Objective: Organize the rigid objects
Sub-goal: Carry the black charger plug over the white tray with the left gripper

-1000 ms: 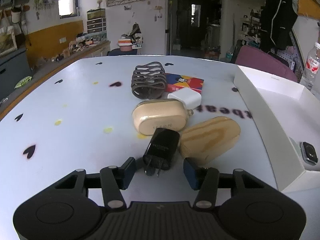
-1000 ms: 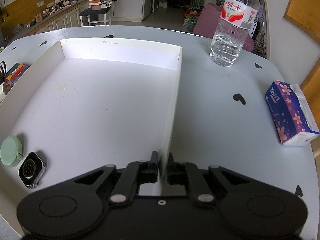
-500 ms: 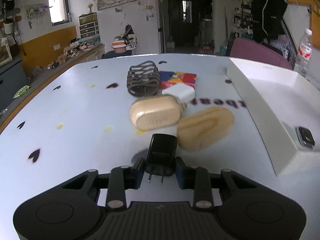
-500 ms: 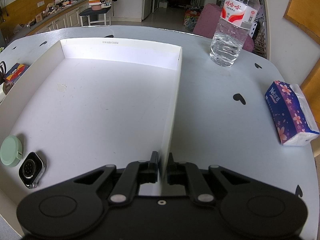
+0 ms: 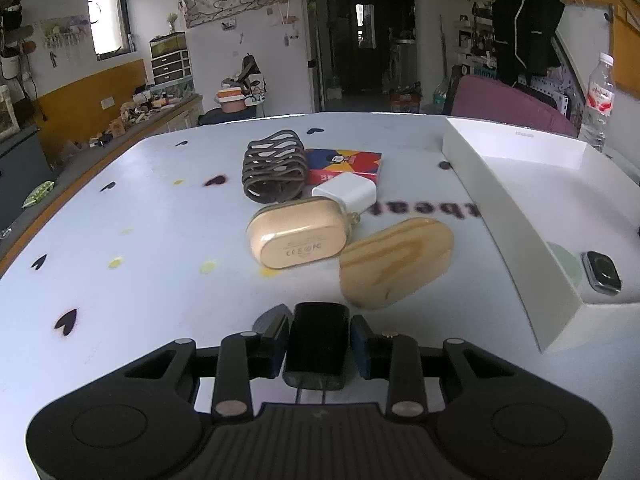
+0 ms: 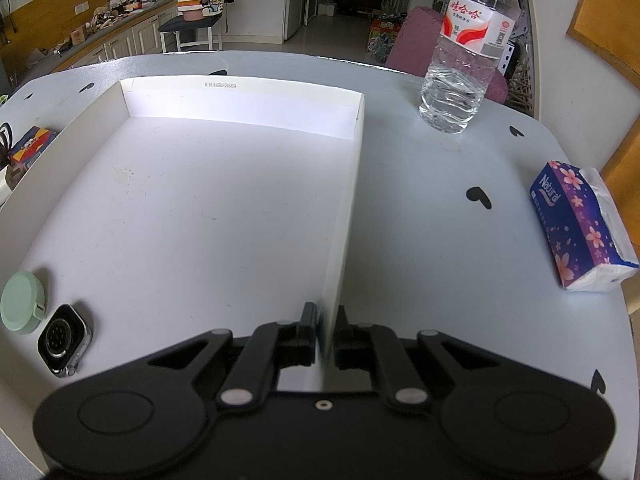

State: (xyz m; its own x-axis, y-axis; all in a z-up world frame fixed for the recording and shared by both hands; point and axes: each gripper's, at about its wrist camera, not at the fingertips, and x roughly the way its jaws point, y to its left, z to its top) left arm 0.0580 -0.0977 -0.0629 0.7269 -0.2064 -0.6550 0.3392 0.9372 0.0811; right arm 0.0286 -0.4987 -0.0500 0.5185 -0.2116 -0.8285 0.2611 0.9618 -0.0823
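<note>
While clamped in the left tool [image 5: 319, 343] just above the counter [image 5: 160, 248], black charger [image 5: 318, 332] best lifted clear of the wooden block [image 5: 396, 262], then carried right into the white tray [image 6: 342, 216], its near-right wall pinched by the right tool [image 6: 325, 334].

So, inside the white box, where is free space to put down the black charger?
Most of the white box floor is bare, from the far wall to the right wall. Only the near left corner is crowded, with the green round case and the watch. The black charger fits anywhere in the middle.
</note>
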